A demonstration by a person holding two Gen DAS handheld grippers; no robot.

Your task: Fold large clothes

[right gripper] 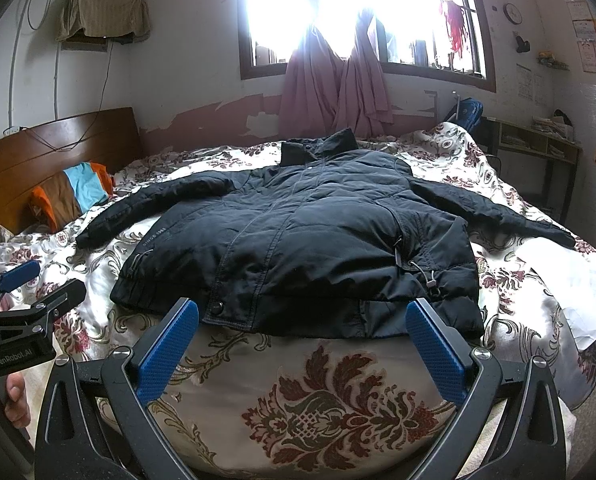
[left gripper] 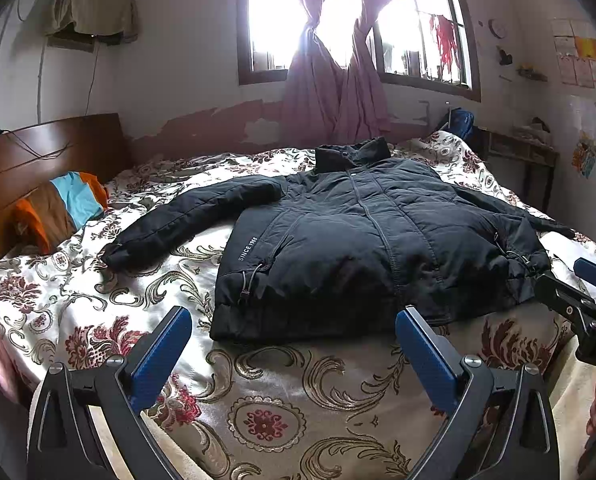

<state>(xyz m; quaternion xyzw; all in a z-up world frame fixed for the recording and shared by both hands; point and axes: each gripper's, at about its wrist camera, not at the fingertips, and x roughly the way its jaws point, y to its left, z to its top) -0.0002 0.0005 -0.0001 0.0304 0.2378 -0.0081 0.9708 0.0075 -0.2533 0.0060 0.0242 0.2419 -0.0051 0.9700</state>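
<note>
**A:** We open wide on the bed point(left gripper: 97, 280), covered edge to edge in a glossy satin spread point(right gripper: 338, 400), cream with scrolling olive leaves and dark red floral medallions. Rounded wooden headboard point(left gripper: 37, 152) on the left, smooth and reddish-brown.

**B:** And front and centre, the black jacket point(left gripper: 358, 240). Padded, quilted, matte fabric, lying face up and zipped, with the stand-up collar point(right gripper: 318, 146) toward the window point(left gripper: 358, 20) and the hem toward us. Both sleeves are spread out to the sides.

**A:** Puffy stuff, that. You can see stitched seams crossing the chest, white lettering down the side panel point(left gripper: 247, 248), and elastic drawcords with toggles point(right gripper: 426, 276) near the hem.

**B:** Behind it, pink curtains point(right gripper: 334, 88) knotted in the middle, glare pouring through. A striped pillow point(left gripper: 61, 208), orange, brown and blue, sits by the headboard.

**A:** Now the tools. Left gripper point(left gripper: 293, 360) hovers just short of the hem, fingers spread wide, holding nothing. Blue ribbed pads point(left gripper: 161, 360) on black frames.

**B:** Right gripper point(right gripper: 302, 354) mirrors it, released and empty, its tips just at the hem's edge near a metal snap button point(right gripper: 217, 307).
</note>
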